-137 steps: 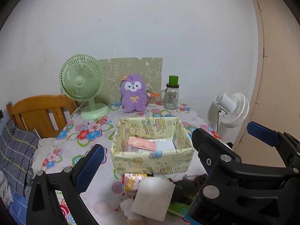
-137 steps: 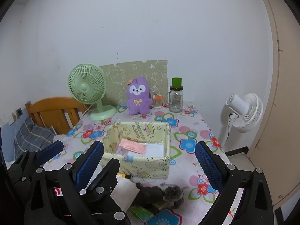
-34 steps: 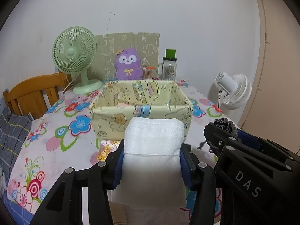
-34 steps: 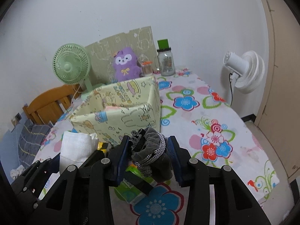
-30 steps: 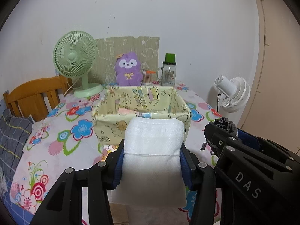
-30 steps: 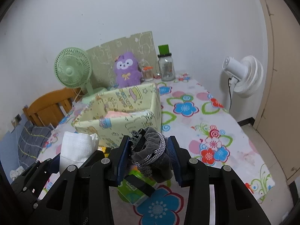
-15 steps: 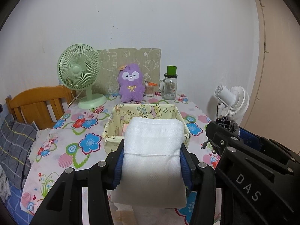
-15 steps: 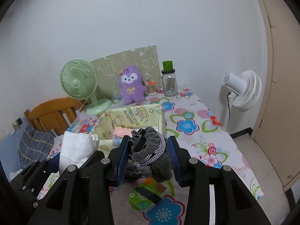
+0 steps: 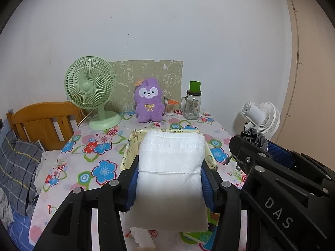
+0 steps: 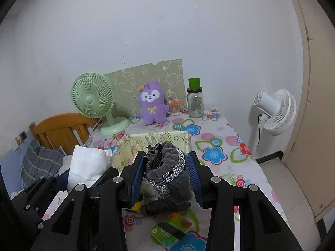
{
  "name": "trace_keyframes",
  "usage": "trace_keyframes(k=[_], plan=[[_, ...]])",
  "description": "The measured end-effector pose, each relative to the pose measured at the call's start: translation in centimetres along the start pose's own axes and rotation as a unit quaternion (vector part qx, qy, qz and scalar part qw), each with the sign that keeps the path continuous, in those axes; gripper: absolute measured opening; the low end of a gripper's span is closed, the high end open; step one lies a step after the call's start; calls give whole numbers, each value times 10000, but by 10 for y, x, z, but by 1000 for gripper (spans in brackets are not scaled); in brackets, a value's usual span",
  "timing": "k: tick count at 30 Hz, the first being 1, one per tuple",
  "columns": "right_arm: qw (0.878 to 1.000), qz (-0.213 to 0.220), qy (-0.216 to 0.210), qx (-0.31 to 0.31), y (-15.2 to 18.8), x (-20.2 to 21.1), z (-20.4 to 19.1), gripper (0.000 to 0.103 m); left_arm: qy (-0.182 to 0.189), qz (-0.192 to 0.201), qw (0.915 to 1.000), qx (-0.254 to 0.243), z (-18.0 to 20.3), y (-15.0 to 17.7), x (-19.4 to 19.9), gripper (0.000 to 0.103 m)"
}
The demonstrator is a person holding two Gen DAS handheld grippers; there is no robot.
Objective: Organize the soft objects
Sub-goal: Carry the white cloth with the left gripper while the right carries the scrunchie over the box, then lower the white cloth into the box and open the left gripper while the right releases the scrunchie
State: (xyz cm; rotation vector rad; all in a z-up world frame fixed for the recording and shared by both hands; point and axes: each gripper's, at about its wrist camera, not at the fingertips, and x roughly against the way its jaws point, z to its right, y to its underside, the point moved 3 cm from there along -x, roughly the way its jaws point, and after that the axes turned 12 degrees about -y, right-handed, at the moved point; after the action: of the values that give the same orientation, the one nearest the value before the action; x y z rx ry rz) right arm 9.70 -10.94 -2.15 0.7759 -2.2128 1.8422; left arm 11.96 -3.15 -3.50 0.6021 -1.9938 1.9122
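My left gripper [image 9: 170, 179] is shut on a folded white towel [image 9: 170, 175] and holds it raised in front of the yellow patterned box [image 9: 128, 154], hiding most of the box. The towel also shows in the right wrist view [image 10: 88, 165]. My right gripper [image 10: 166, 173] is shut on a bunched grey cloth with a braided cord [image 10: 169, 171], held above the table just before the box [image 10: 155, 140]. The right gripper with the grey cloth [image 9: 253, 137] appears at the right of the left wrist view.
On the flowered tablecloth [image 9: 100, 146] at the back stand a green desk fan [image 9: 92, 92], a purple plush [image 9: 148, 102], a glass jar with a green lid [image 9: 192, 104] and a patterned board [image 9: 146, 75]. A green packet [image 10: 169, 230] lies near the front. A wooden chair [image 9: 41, 121] stands left, a white fan [image 10: 274, 110] right.
Both grippers, open and empty 4.6 s ago, now hold the towel and the grey cloth. Over the last second both have risen and look down more onto the table.
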Motion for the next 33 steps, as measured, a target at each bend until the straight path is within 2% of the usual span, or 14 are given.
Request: trace_keyframes(k=[11,33], plan=[[9999,-116,-57,39,-14,-33,0,44,8,-86,10000,-34,1,-15,-30,53],[9993,-363,-48,40,-40,-120,19,45,-12,-314,9995,-70,3,-40,-114,53]])
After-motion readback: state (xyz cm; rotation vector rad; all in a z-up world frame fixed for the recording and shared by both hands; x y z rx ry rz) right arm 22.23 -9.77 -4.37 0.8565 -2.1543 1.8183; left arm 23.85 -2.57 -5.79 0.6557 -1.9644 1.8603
